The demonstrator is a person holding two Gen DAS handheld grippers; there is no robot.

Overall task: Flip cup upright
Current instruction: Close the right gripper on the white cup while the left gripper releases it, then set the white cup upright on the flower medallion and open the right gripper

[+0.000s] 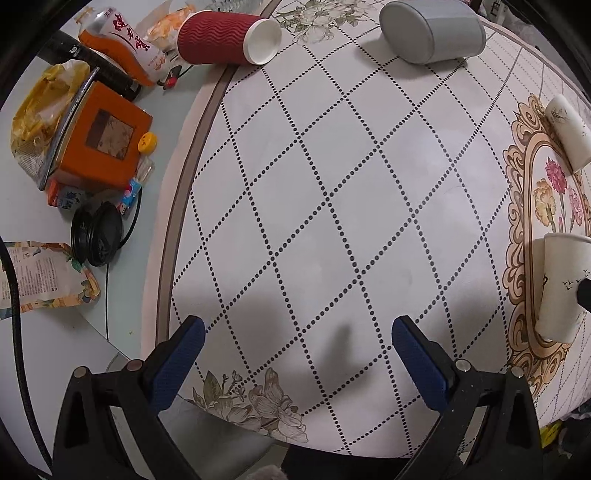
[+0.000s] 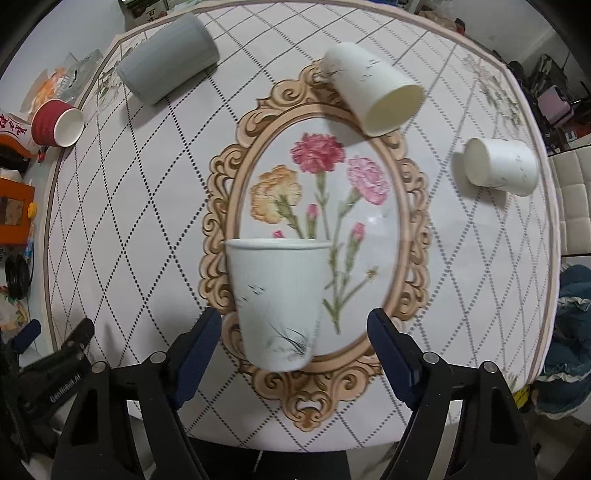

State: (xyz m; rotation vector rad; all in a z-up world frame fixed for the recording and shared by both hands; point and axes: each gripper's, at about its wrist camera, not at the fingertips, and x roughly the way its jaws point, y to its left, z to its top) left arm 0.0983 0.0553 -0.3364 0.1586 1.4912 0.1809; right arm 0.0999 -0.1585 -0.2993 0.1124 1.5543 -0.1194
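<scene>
A white paper cup (image 2: 277,299) stands upright on the flowered tablecloth, between the wide-apart fingers of my right gripper (image 2: 293,332), which is open and not touching it. It also shows at the right edge of the left wrist view (image 1: 563,284). Two more white cups (image 2: 373,86) (image 2: 500,170), a grey cup (image 2: 168,59) and a red ribbed cup (image 2: 57,123) lie on their sides. My left gripper (image 1: 297,341) is open and empty over the checked cloth; the red cup (image 1: 227,37) and grey cup (image 1: 432,29) lie far ahead of it.
Left of the cloth lie an orange box (image 1: 99,144), a yellow bag (image 1: 40,107), a bottle (image 1: 122,40), a black lid (image 1: 96,232) and a cable. The table's front edge (image 2: 295,445) is just under the right gripper. A chair (image 2: 572,206) stands at right.
</scene>
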